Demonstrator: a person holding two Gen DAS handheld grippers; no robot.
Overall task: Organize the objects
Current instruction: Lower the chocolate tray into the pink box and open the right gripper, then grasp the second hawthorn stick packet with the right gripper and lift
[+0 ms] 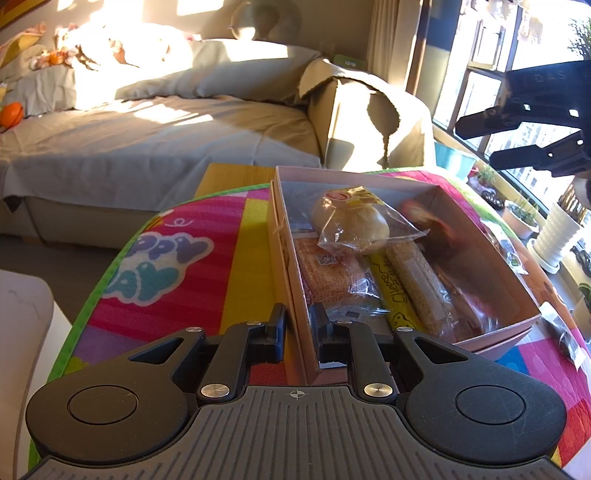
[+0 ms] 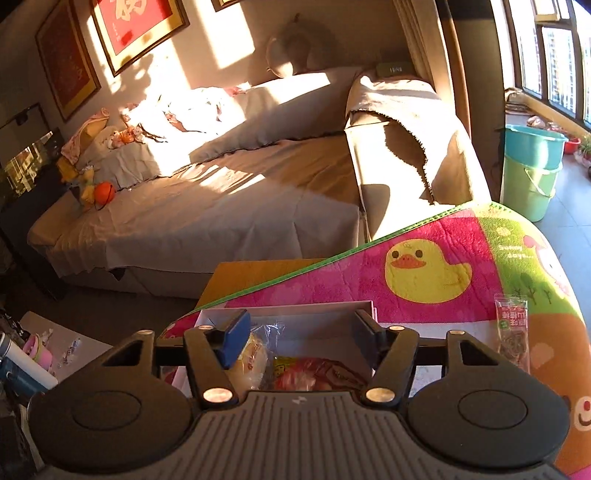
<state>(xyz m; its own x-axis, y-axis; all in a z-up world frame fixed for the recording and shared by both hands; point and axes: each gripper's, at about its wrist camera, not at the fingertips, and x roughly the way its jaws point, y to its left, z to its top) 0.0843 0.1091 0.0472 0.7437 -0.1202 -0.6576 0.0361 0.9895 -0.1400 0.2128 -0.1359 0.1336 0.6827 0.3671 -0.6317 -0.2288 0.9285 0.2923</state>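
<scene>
- Sunlit living room: a grey-covered sofa (image 1: 155, 122) fills the upper left of both views, with an orange ball (image 1: 11, 113) at its far left end and tall windows (image 1: 476, 77) along the right edge.
- Framed red pictures (image 2: 138, 26) hang on the wall at the upper left of the right wrist view; two stacked plastic buckets (image 2: 532, 166) stand on the floor at the right.
- Lower half of both views: a bright play mat (image 1: 177, 266) covers the table, printed with lettering in the left wrist view and a yellow duck (image 2: 424, 273) in the right wrist view.
- Cardboard box (image 1: 288, 266), centre of the left wrist view: open-topped, resting on the mat and holding wrapped snacks.
- Contents: a round bun in a clear bag (image 1: 351, 221) lies on top near the far end; a yellow packet (image 1: 391, 291) and a long sesame bar (image 1: 417, 284) lie side by side toward the near end.
- Left gripper (image 1: 298, 325), bottom centre: pinching the near left wall of the box, one finger outside it and one inside.
- Right gripper (image 2: 299, 332), bottom centre of its own view and upper right of the left wrist view: fingers spread, hovering above the box, nothing between them.
- Small clear packet (image 2: 513, 328): lies loose on the mat, right of the box, apart from it.
</scene>
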